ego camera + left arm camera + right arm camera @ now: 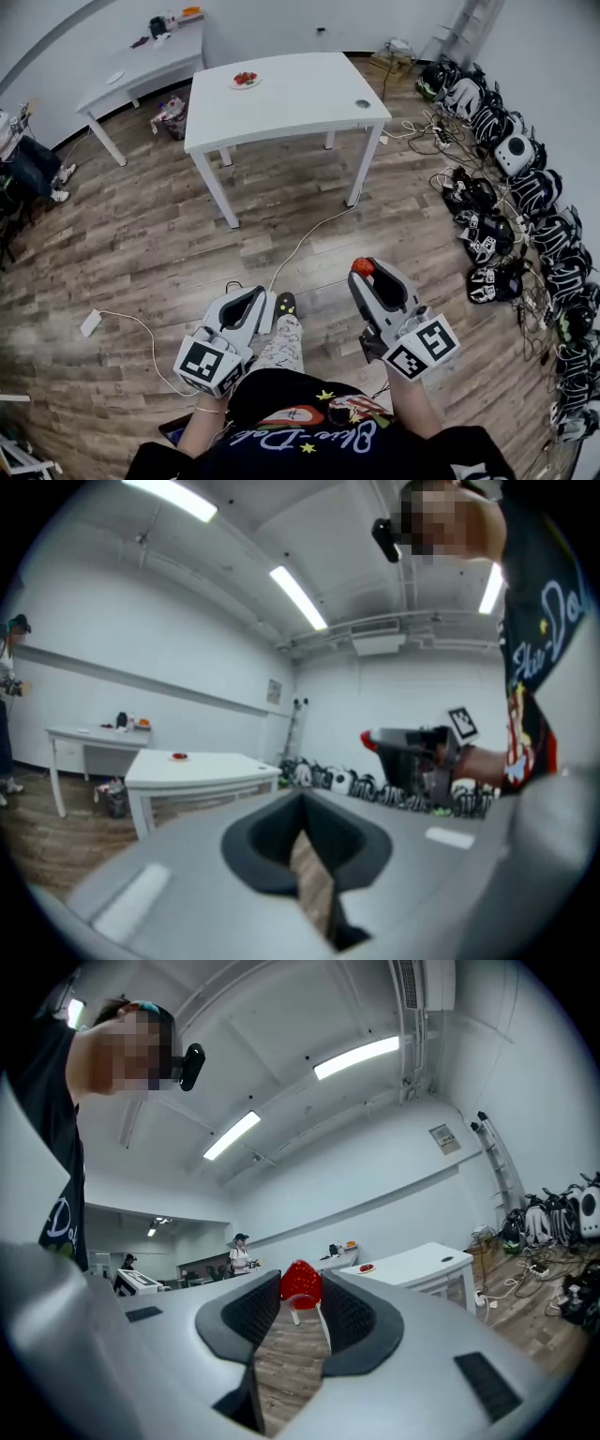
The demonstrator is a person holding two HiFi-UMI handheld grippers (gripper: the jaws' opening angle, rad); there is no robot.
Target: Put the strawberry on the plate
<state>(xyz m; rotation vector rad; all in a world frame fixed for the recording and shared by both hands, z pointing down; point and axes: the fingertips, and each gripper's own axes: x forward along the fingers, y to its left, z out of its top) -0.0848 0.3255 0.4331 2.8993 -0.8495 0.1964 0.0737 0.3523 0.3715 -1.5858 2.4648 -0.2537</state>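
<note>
From the head view, the person stands on the wood floor with a gripper in each hand. The right gripper [366, 274] is clenched on the strawberry [362, 266], a red spot pinched at its very tip, at about one o'clock from the person's body. The left gripper [260, 302] sits at about eleven o'clock, with nothing in it. Well apart from both, up at twelve o'clock, stands the white table [300, 103], and the plate [245, 81] rests near its far edge towards eleven o'clock, with something red already on it. A row of black-and-white headsets [525, 197] lines the floor along the three o'clock side.

In the left gripper view, the left gripper [302, 803] has its dark pads drawn together, with only a sliver of floor showing behind them and nothing between. The white table [202, 766] stands at nine o'clock with the plate [178, 756] on top. The right gripper [375, 740] shows at two o'clock with its red tip.

In the right gripper view, the right gripper [302, 1299] grips the strawberry [301, 1282] between its ribbed pads, point up. The white table [422, 1262] lies out at three o'clock, and the plate [366, 1267] is small on it.
</note>
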